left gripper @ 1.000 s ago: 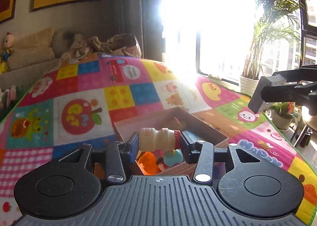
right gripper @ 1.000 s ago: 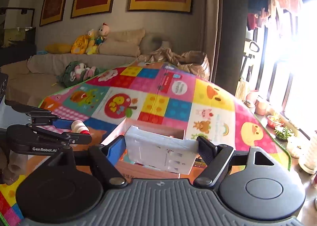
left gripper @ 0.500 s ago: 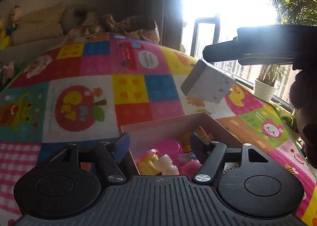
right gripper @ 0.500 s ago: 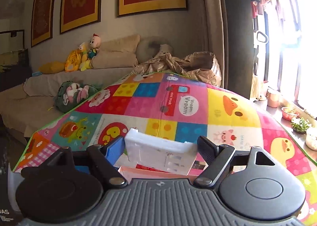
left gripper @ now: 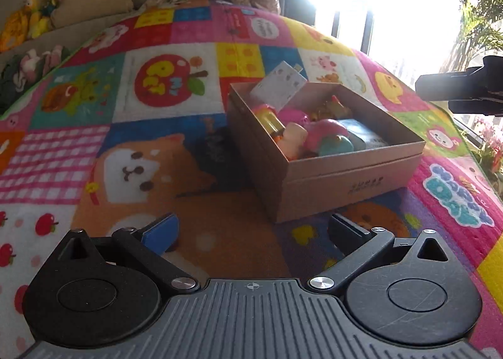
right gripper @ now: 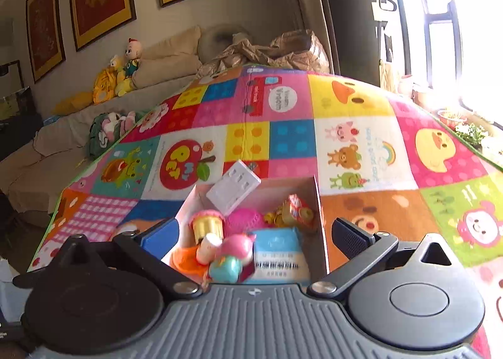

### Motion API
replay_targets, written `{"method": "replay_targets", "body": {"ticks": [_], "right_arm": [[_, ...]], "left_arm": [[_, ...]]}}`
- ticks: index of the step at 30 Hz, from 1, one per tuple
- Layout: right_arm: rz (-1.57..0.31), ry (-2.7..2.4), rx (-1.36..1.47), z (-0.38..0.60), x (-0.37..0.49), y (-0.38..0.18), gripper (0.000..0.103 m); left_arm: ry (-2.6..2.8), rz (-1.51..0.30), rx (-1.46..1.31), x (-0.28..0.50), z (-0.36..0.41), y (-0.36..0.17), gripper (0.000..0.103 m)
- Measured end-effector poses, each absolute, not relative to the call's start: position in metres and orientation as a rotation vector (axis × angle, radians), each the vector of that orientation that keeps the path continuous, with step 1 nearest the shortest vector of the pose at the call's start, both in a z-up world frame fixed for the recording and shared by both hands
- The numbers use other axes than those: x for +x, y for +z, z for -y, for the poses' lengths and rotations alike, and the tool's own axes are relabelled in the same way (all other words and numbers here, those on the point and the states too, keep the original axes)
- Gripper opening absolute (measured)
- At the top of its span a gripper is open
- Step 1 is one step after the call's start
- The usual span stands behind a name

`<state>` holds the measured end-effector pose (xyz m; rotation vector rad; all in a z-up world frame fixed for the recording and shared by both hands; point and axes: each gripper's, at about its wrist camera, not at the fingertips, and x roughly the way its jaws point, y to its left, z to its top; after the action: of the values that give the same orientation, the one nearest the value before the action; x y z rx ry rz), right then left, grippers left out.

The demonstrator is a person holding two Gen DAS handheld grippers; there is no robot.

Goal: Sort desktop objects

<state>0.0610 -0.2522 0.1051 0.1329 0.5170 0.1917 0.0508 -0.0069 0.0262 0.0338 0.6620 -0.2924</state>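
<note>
While both tools stand spread wide with nothing between their pads, their jaws having just been opening, the left tool (left gripper: 251, 230) points at bare play mat (left gripper: 94, 154) short of the cardboard box (left gripper: 345, 176), and the right tool (right gripper: 251, 233) hangs over the box's near end. Contents of box: white socket block (right gripper: 234, 190), propped tilted against the far wall; small pale bottle (right gripper: 207, 247); cupcake toy (right gripper: 207, 223); pink and teal toys; blue packet (right gripper: 279, 252). Loose items on visible mat: none found. Status, by my reading: sorting nearly or wholly finished; whether anything remains beyond view cannot be told.
</note>
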Motion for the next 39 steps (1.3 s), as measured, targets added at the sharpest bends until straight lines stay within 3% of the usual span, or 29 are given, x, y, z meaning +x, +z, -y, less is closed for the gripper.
{"method": "replay_targets", "body": {"ticks": [4, 8, 10, 12, 15, 22, 31, 39], "right_arm": [[-0.503, 0.168, 0.058, 0.240, 0.057, 0.101, 0.103], [-0.555, 0.217, 0.099, 0.229, 0.113, 0.119, 0.102], [-0.592, 0.205, 0.071, 0.216, 0.152, 0.121, 0.094], [-0.616, 0.192, 0.007, 0.200, 0.189, 0.120, 0.069], [-0.636, 0.157, -0.036, 0.182, 0.235, 0.110, 0.051], [-0.762, 0.145, -0.008, 0.180, 0.283, 0.078, 0.051], [-0.883, 0.264, 0.042, 0.211, 0.209, 0.078, 0.052], [-0.712, 0.259, 0.160, 0.251, 0.141, 0.099, 0.054]], "left_arm": [[-0.306, -0.707, -0.007, 0.056, 0.009, 0.028, 0.103], [-0.316, -0.691, 0.018, 0.064, 0.018, 0.042, 0.103], [-0.320, -0.694, 0.040, 0.069, 0.024, 0.045, 0.103], [-0.319, -0.688, 0.041, 0.073, 0.025, 0.046, 0.103], [-0.310, -0.696, 0.017, 0.079, 0.022, 0.043, 0.103], [-0.291, -0.726, -0.009, 0.089, 0.014, 0.035, 0.103], [-0.315, -0.706, -0.002, 0.078, 0.022, 0.036, 0.103], [-0.283, -0.691, 0.009, 0.073, 0.027, 0.038, 0.103]]}}
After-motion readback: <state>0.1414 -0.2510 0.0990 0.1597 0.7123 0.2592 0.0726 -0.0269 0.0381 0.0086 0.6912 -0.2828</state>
